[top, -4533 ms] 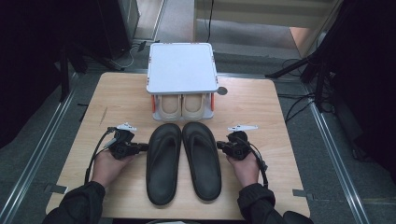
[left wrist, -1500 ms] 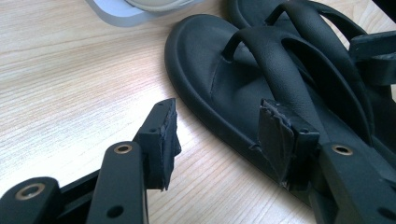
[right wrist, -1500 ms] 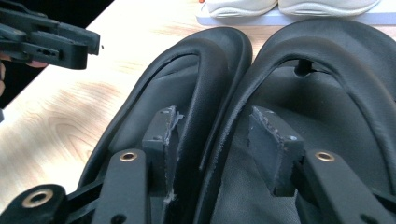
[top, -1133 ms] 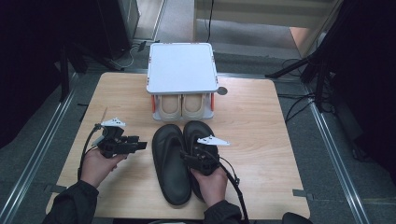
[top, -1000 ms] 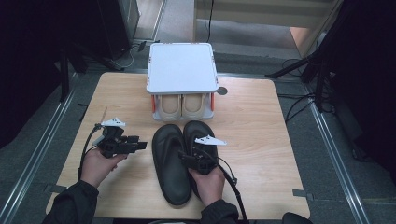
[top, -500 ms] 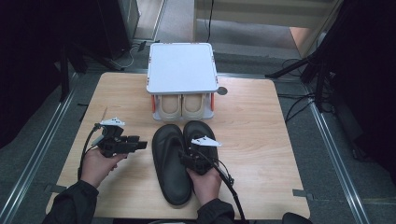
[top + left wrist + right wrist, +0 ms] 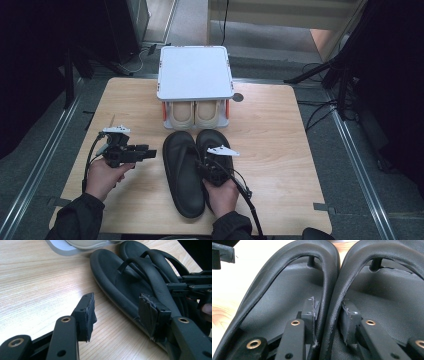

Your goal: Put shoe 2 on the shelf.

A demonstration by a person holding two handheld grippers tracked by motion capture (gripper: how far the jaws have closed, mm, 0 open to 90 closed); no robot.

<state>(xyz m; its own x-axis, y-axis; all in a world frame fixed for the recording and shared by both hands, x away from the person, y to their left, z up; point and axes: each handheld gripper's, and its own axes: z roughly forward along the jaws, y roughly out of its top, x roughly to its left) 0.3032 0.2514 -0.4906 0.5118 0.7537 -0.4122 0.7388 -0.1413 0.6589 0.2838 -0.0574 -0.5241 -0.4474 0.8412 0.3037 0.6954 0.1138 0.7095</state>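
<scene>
So here's where it's sitting: the wooden table (image 7: 280, 150) has a white two-level shoe rack (image 7: 195, 72) at the far edge, and the bottom shelf is already holding a pair of beige shoes (image 7: 195, 112). The flat top of the rack is looking bare, so my guess is that's where the next pair is heading.

The pair of black flip-flops (image 7: 192, 172) is lying side by side in the middle of the table, toes pointing at the rack, just in front of it. Nothing's lifted yet; both soles are flat on the wood.

The right gripper (image 7: 212, 167) is doing the real work. In the right gripper view its jaws have just been closing, and they're straddling the two inner straps (image 7: 329, 302), one jaw inside each sandal, pads pressing against the straps from either side. Looks like the plan is pinching both sandals together to carry them as one.

The left gripper (image 7: 142, 152) is hovering just beside the left flip-flop with its jaws spread apart and nothing between them, basically waiting.

So I'd call it early: grab is about landing, the lift and the placing on the rack are all still ahead.
</scene>
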